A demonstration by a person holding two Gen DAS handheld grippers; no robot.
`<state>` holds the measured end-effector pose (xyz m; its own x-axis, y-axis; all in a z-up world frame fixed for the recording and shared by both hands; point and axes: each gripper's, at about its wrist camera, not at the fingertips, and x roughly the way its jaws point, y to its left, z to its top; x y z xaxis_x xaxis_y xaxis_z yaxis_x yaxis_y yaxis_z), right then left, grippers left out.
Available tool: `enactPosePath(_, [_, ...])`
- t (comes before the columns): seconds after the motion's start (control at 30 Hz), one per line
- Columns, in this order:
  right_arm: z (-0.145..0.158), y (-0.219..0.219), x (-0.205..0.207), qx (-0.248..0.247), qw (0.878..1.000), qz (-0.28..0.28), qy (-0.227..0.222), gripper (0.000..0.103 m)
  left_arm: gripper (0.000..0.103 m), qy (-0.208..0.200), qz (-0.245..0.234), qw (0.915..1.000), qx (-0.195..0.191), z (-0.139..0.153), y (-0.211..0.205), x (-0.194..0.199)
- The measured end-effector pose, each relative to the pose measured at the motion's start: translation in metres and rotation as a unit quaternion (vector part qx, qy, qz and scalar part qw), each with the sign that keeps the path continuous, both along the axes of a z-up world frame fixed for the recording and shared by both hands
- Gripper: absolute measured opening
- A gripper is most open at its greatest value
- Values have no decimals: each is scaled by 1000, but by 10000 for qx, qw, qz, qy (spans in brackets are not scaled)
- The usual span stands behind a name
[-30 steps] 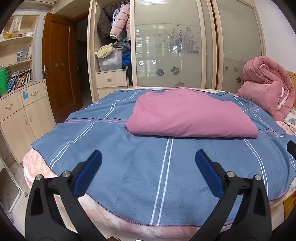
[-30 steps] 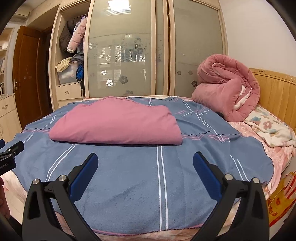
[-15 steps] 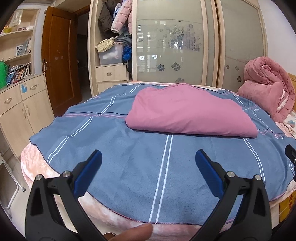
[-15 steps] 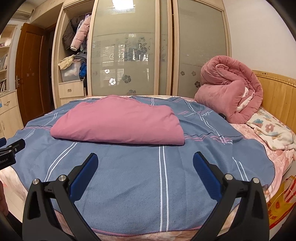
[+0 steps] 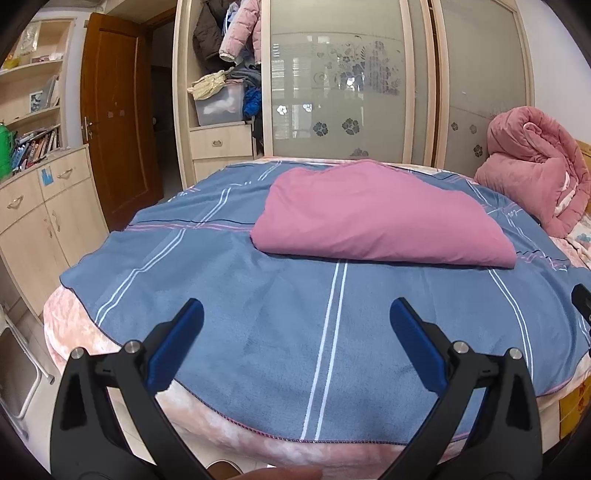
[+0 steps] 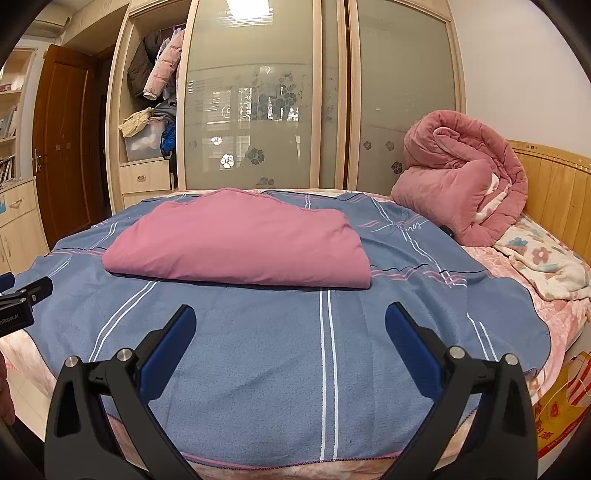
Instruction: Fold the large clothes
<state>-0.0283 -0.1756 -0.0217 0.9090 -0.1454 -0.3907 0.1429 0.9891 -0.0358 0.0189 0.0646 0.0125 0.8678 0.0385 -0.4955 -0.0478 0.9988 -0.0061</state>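
While both the left gripper (image 5: 295, 314) and right gripper (image 6: 290, 319) hover spread apart and empty over the blanket's (image 6: 258, 350) near edge, the folded pink garment (image 6: 240, 247) lies mid-bed, the rolled quilt (image 6: 465, 188) by the headboard corner.

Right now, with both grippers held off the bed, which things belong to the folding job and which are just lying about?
Belongs to the job:
- pink folded cloth
- left gripper, open, empty
- right gripper, open, empty

Just lying about:
- blue striped blanket under the cloth
- bundled pink quilt
- floral blanket
- pink jacket in the wardrobe
- books on the shelf
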Motion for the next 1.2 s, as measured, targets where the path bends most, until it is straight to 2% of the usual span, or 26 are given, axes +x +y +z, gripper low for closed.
enactPosePath(1.2, [0, -5, 0, 49, 10000, -12, 16, 102, 101, -81, -104, 9998, -132, 3, 1, -4])
